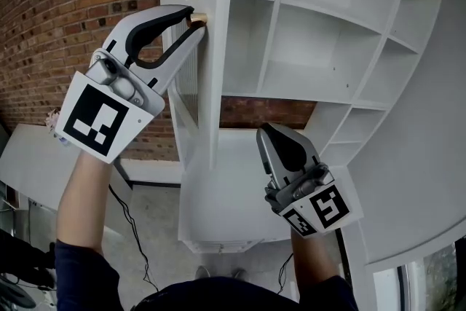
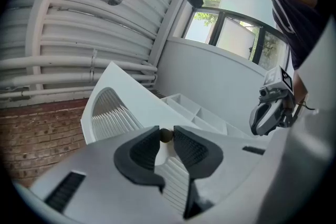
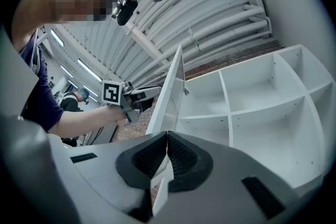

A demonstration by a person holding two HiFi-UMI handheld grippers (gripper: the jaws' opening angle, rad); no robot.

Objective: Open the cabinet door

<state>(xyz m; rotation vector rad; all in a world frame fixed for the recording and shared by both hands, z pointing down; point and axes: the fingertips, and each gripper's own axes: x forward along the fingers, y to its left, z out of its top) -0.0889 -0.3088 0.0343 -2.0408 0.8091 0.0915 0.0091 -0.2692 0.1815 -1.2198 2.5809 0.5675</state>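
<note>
My left gripper (image 1: 195,21) was clamped on the little wooden knob (image 2: 166,135), cabinet door (image 1: 212,84) standing wide open. Meanwhile my right gripper (image 1: 266,130) was closed and empty near the shelves (image 1: 320,76).

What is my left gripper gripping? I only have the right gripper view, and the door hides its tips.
Observer: The left gripper is clamped on the small wooden knob of the cabinet door.
Operator: Where on the door is that knob?
Observer: The left gripper view shows it on a plain band between two slatted panels, near the door's free edge.
Operator: And where is my right gripper relative to the left?
Observer: In the head view the right gripper sits lower than the left, on the other side of the door's edge, below the open shelves.
</note>
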